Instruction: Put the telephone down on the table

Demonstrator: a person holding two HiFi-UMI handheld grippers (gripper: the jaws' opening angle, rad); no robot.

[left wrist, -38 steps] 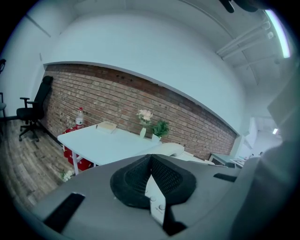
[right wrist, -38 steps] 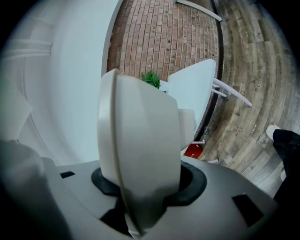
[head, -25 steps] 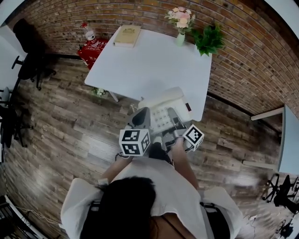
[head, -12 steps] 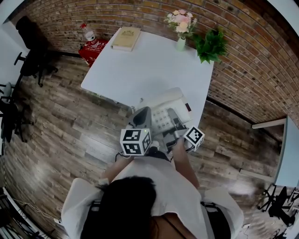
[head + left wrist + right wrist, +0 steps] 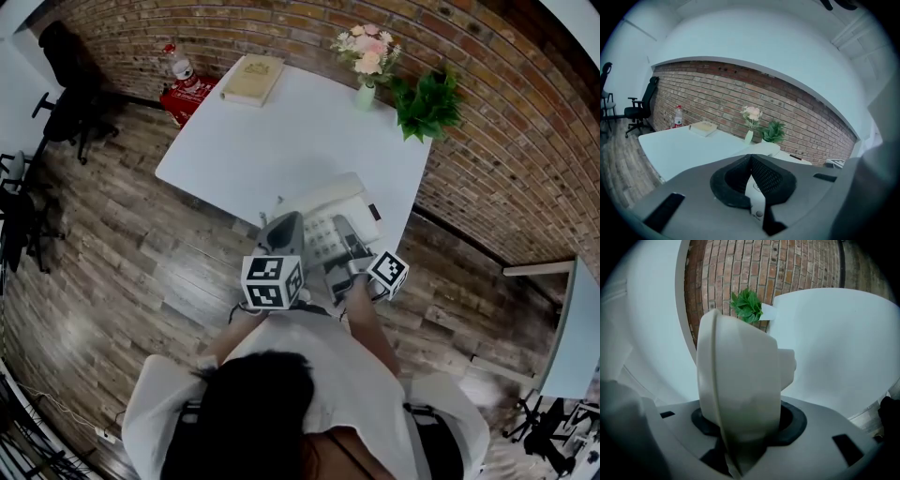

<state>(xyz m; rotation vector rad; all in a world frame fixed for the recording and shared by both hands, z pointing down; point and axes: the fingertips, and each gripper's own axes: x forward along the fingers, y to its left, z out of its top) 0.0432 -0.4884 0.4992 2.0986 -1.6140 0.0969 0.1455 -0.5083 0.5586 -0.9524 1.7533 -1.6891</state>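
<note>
A white desk telephone (image 5: 323, 217) hangs between my two grippers, over the near edge of the white table (image 5: 281, 141). My left gripper (image 5: 284, 239) holds its left side. In the left gripper view the black pads (image 5: 771, 180) pinch a thin white edge of the telephone (image 5: 754, 193). My right gripper (image 5: 351, 248) holds the right side. In the right gripper view its jaws clamp the thick white body of the telephone (image 5: 740, 380), which hides most of the table (image 5: 834, 348) behind it.
At the table's far edge lie a book (image 5: 251, 77), a vase of flowers (image 5: 366, 58) and a green plant (image 5: 428, 103). A red stand with a bottle (image 5: 187, 89) and office chairs (image 5: 66, 66) are at the left. A brick wall runs behind. Another table (image 5: 577, 319) stands at the right.
Both grippers have stayed shut on the telephone. The table's near edge has come slightly closer under it.
</note>
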